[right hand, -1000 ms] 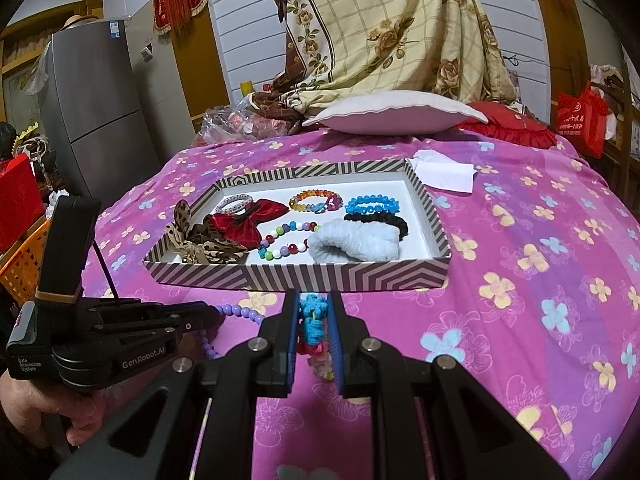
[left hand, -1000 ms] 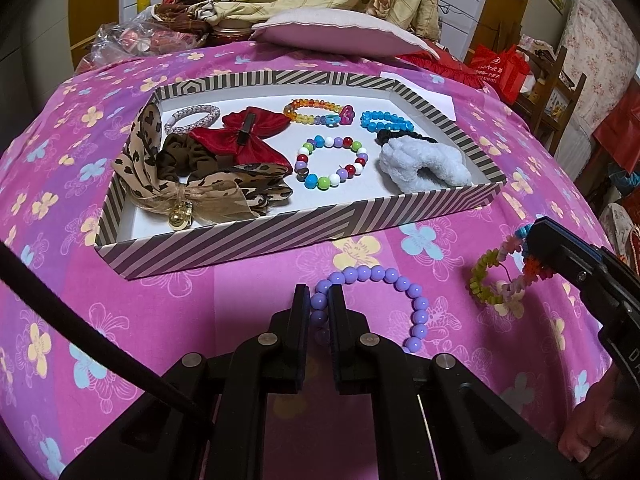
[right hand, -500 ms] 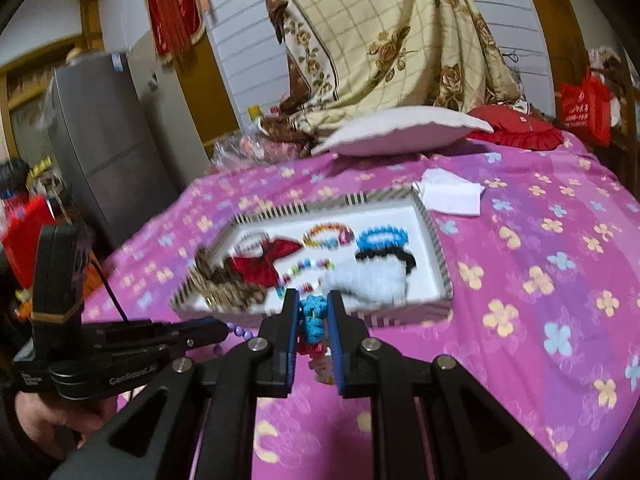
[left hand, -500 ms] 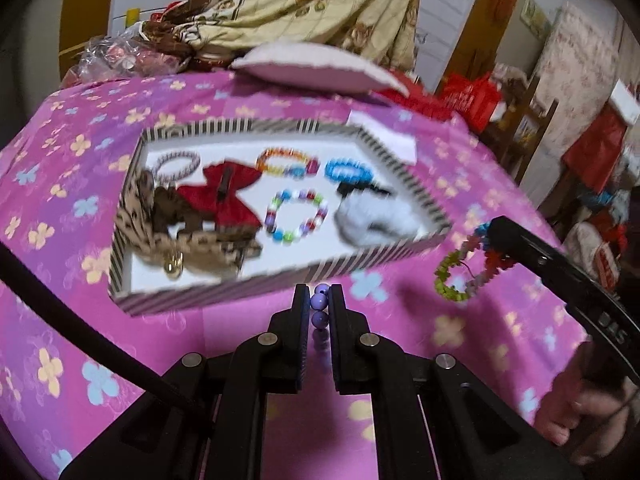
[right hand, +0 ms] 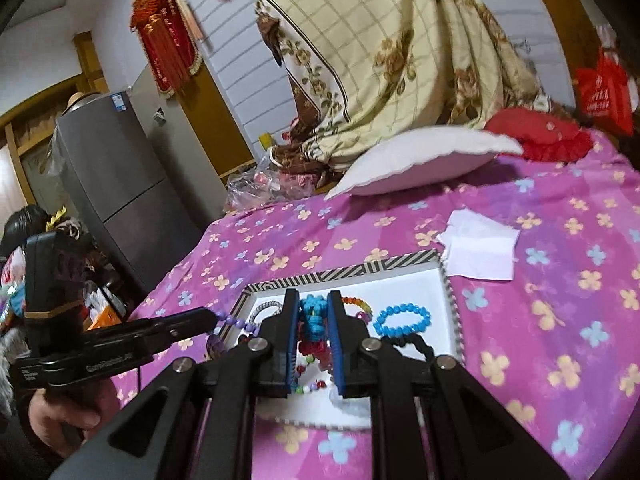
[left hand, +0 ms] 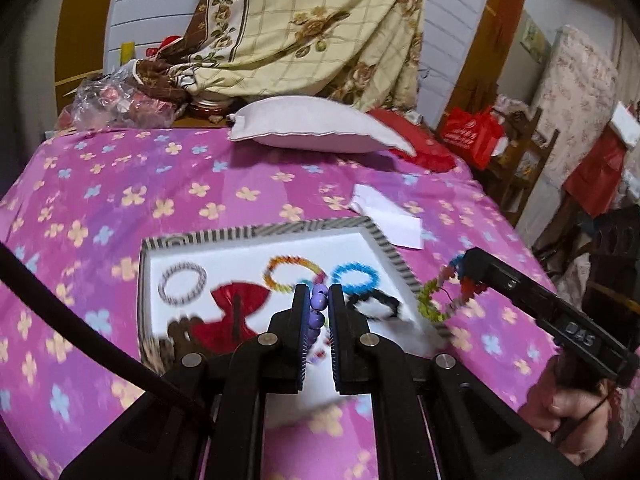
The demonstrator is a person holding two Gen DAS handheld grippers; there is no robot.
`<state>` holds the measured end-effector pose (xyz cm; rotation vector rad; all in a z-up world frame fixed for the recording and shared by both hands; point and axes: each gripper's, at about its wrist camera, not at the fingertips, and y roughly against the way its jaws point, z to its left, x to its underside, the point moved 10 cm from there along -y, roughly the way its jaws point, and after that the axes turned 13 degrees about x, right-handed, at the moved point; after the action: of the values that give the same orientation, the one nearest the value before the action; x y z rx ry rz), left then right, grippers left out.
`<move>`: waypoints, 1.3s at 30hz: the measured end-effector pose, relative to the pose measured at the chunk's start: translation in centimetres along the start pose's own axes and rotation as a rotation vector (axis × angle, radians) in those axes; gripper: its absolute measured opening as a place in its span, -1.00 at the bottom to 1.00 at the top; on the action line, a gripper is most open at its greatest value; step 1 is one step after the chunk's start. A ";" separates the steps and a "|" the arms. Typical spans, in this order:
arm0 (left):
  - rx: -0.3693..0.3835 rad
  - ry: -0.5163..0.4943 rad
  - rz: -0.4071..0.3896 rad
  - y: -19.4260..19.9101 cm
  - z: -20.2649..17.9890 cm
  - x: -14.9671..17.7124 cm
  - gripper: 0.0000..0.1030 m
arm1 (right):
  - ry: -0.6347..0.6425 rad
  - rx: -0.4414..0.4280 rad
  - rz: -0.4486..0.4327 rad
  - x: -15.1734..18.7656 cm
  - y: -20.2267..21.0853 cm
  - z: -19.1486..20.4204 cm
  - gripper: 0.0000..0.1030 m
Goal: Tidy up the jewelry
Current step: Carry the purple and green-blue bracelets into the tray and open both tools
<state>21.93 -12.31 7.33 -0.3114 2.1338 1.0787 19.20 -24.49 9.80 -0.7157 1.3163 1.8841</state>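
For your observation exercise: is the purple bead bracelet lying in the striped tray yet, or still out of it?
Out. The purple bead bracelet is pinched in the left gripper, hanging above the striped tray.

Striped-rim white tray (left hand: 394,258): far-right corner floor bare. Rest crowded — blue bead bracelet (right hand: 404,319), rainbow bead bracelet (left hand: 294,278), silver-white ring bracelet (left hand: 182,288), red fabric bow (left hand: 236,308). Pink floral bedspread (right hand: 560,320) right of tray open; folded white paper (right hand: 478,250) off far corner.

2 grippers (left hand: 319,294), each w/ 1 bracelet: purple (left hand: 319,300), multicolor (left hand: 440,300). 1 tray (left hand: 384,242): 3 bracelets clearly seen (left hand: 355,276), 1 red bow (left hand: 236,300), 1 black band (left hand: 374,300); rest blurred. 1 pillow (left hand: 316,124), 1 paper (left hand: 386,220).
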 end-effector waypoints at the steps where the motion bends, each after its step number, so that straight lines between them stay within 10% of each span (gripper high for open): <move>1: -0.014 -0.005 0.009 -0.6 0.4 -0.3 -0.65 | -0.004 -0.004 0.018 0.0 -0.8 0.0 -0.72; 24: -0.080 0.032 0.055 -8.3 4.6 -3.6 -0.65 | -0.056 0.079 0.198 -0.6 -14.6 -3.4 -0.72; 39: -0.304 0.049 0.188 -10.7 12.0 -0.9 -0.65 | -0.106 0.103 0.389 2.5 -19.0 -5.8 -0.72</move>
<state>33.82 -9.68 -3.23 -0.2833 2.0706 1.5240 33.36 -25.20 -4.41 -0.3161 1.5548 2.1019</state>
